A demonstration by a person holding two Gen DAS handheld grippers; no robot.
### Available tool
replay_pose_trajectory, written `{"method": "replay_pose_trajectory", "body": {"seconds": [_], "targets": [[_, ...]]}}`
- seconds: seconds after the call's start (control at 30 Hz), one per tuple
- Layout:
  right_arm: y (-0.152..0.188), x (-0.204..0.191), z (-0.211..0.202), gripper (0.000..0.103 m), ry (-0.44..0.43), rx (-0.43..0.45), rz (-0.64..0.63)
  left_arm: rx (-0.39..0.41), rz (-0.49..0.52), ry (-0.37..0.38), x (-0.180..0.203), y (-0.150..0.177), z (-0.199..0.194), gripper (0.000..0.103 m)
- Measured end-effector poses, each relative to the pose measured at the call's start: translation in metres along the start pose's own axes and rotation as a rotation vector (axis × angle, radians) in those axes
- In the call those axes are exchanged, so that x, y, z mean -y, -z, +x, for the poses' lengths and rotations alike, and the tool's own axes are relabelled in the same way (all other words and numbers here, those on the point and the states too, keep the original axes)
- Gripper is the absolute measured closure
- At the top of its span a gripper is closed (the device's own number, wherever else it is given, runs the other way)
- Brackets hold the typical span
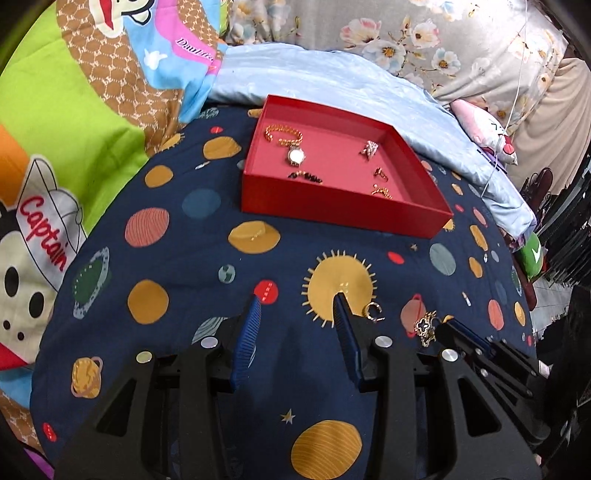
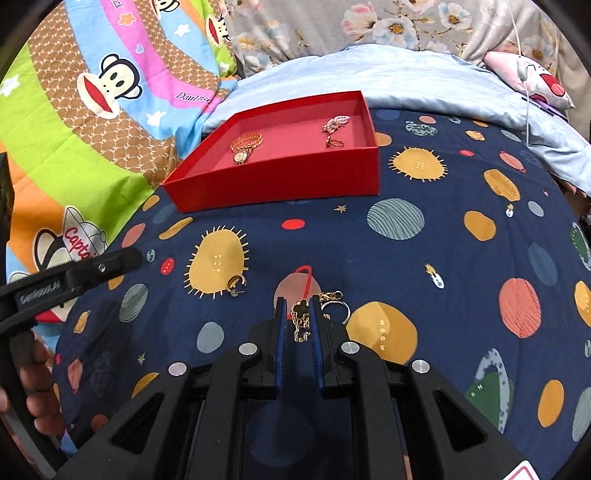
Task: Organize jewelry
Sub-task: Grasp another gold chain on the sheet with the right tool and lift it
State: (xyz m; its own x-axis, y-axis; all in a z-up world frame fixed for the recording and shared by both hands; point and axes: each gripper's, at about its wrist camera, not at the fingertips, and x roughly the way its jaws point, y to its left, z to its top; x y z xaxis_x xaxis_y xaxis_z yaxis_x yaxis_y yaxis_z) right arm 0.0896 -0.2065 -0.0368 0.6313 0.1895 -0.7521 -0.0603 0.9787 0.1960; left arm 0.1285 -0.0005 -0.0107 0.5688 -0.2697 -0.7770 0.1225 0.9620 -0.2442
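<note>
A gold chain with a black clover charm (image 2: 300,309) lies on the dark blue planet-print bedspread (image 2: 369,251), between the blue pads of the right gripper (image 2: 298,310). The pads stand close on either side of it, nearly together, but whether they actually press on the chain I cannot tell. Just right of that gripper lies a silver ring (image 2: 341,309), touching the chain's tangle. To the left, on a yellow sun in the print, sits a small gold hoop earring (image 2: 236,283).

In the left wrist view the left gripper (image 1: 301,301) has its jaws apart with nothing between them; the hoop earring (image 1: 373,311) lies just outside its right finger. The right gripper (image 1: 461,332) shows at the right of that view with the clover chain (image 1: 424,326) at its tip.

Farther off, a shallow red box (image 1: 343,212) rests on the bedspread. Inside it are a gold watch (image 1: 293,149) at the left, a pale beaded piece (image 1: 369,148) at the far right, a ring (image 1: 380,173), a small gold chain (image 1: 382,192) and a dark piece (image 1: 306,176) near the front wall.

Beyond the box lies a pale blue pillow (image 1: 332,77), and behind it a grey floral cloth (image 1: 424,29). A bright cartoon-monkey quilt (image 2: 92,103) covers the left side. A small pink cushion (image 2: 535,79) lies far right.
</note>
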Motion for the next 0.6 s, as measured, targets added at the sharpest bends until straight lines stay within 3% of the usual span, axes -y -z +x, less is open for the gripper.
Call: {"method": "replay_pose_trajectory", "body": {"seconds": [0.53, 0.6], "targets": [[0.000, -0.001, 0.022, 0.090, 0.041, -0.033, -0.025, -0.034, -0.033, 0.000, -0.013, 0.006, 0.014, 0.064], [-0.001, -0.003, 0.023, 0.095, 0.047, -0.034, -0.037, -0.038, -0.033, 0.004, -0.012, 0.007, 0.015, 0.064]]}}
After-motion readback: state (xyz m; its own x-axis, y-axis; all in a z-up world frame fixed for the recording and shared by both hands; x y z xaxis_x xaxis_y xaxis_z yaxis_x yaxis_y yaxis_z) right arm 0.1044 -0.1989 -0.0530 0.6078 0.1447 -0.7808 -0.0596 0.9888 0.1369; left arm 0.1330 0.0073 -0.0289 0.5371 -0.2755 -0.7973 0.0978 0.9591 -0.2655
